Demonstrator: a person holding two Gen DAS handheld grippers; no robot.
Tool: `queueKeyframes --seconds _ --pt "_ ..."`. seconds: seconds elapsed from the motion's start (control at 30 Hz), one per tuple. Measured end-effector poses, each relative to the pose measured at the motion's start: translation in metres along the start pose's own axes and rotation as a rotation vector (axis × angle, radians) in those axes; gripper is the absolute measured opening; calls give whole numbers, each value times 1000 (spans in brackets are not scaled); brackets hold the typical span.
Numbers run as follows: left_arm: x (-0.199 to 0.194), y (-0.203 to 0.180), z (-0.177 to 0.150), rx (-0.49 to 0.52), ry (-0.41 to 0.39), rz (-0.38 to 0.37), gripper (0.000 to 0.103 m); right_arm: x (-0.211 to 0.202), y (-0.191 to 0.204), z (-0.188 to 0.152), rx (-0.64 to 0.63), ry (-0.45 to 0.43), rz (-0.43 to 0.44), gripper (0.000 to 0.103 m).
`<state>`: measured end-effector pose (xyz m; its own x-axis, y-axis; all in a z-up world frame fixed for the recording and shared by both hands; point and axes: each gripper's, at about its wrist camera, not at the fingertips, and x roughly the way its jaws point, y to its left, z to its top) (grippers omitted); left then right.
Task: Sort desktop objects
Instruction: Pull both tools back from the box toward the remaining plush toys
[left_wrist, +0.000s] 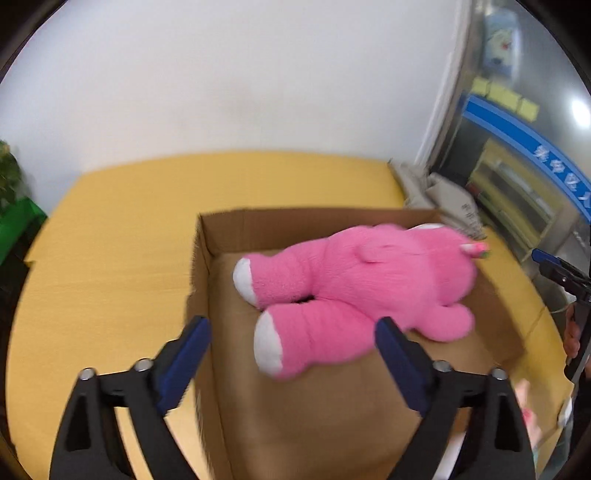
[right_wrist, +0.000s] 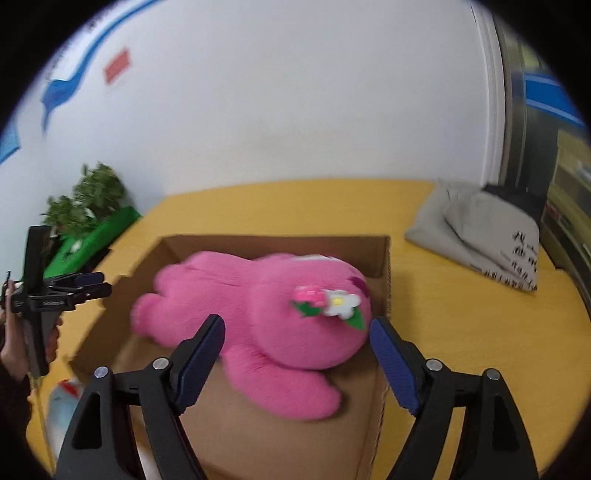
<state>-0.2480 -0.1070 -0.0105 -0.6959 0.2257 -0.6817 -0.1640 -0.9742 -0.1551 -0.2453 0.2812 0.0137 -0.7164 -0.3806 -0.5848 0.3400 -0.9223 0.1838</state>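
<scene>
A pink plush toy (left_wrist: 354, 284) with white feet and a felt flower on its head lies inside an open cardboard box (left_wrist: 207, 266) on the yellow table. It also shows in the right wrist view (right_wrist: 266, 317), in the same box (right_wrist: 384, 269). My left gripper (left_wrist: 291, 332) is open and empty, just above the toy's legs. My right gripper (right_wrist: 295, 336) is open and empty, just above the toy's head end. Neither gripper touches the toy. The right gripper also shows at the edge of the left wrist view (left_wrist: 561, 273), and the left gripper in the right wrist view (right_wrist: 85, 284).
A grey folded bag (right_wrist: 480, 236) lies on the table's far right. A green plant and green box (right_wrist: 92, 229) stand at the table's far left. A small pale object (right_wrist: 62, 402) lies on the table beside the box's near corner. A white wall is behind.
</scene>
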Motion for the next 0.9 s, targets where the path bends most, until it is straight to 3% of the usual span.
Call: queueKeyframes --seconds 0.13,0.23,0.37,0.57,0.9 --pt "-76 -36 -29 44 -89 -3 103 -78 41 -16 -16 -112 92 87" --pt "-122 -61 -62 20 -137 -37 103 -120 72 -39 -41 -159 80 103" --pt "-170 -92 -114 -15 -174 -71 103 -154 101 -76 -19 -182 61 103" --pt "-201 -136 -176 -6 -163 -52 103 -167 120 -126 -18 -138 -89 103" --pt "-211 -151 -210 -47 -162 -64 103 -199 131 -155 -61 -156 -190 103"
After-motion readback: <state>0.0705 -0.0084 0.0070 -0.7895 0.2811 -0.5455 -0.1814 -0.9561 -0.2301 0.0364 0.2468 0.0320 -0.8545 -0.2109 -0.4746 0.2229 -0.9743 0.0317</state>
